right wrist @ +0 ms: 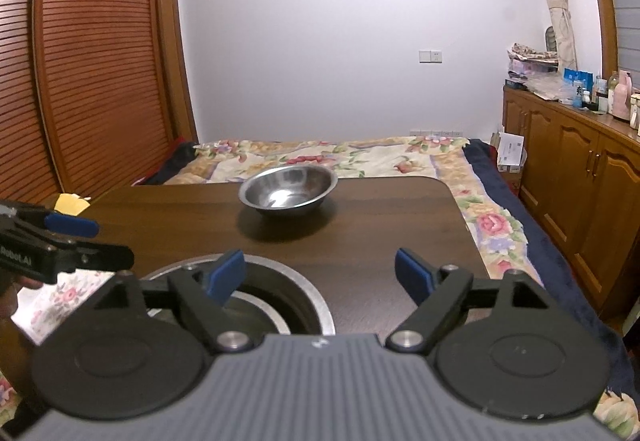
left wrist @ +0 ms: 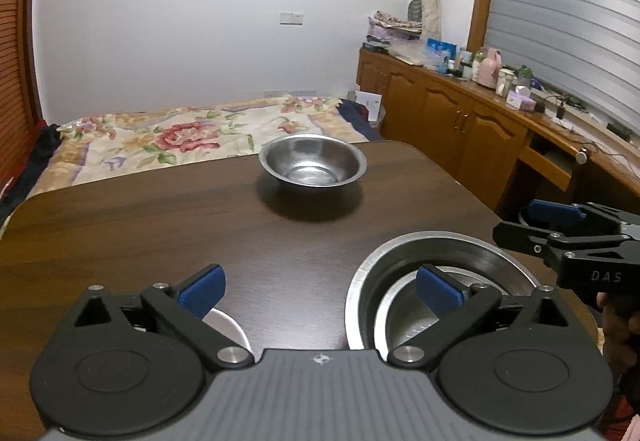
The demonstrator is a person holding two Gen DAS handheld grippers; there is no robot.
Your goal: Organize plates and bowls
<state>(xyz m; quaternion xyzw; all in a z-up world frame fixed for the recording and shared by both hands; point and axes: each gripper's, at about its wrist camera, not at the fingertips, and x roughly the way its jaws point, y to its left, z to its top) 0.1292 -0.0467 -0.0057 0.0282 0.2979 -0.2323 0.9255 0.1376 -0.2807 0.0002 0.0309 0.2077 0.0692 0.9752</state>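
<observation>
A steel bowl (left wrist: 312,161) (right wrist: 288,191) stands upright and alone at the far end of the dark wooden table (left wrist: 140,221) (right wrist: 380,221). Near the front edge sits a wide steel dish (left wrist: 440,253) (right wrist: 288,285) with a smaller steel bowl (left wrist: 404,313) nested in it. My left gripper (left wrist: 320,291) (right wrist: 112,241) is open; its right finger hangs over the dish, and its left finger hangs over a white bowl (left wrist: 230,325). My right gripper (right wrist: 320,275) (left wrist: 516,221) is open too, its left finger over the dish rim. Neither holds anything.
A bed with a flowered quilt (left wrist: 180,137) (right wrist: 360,157) lies just beyond the table. Wooden cabinets (left wrist: 460,113) (right wrist: 580,169) with bottles on top run along the right. A slatted wardrobe (right wrist: 100,61) stands to the left. A white flowered surface (right wrist: 52,301) shows under the left gripper.
</observation>
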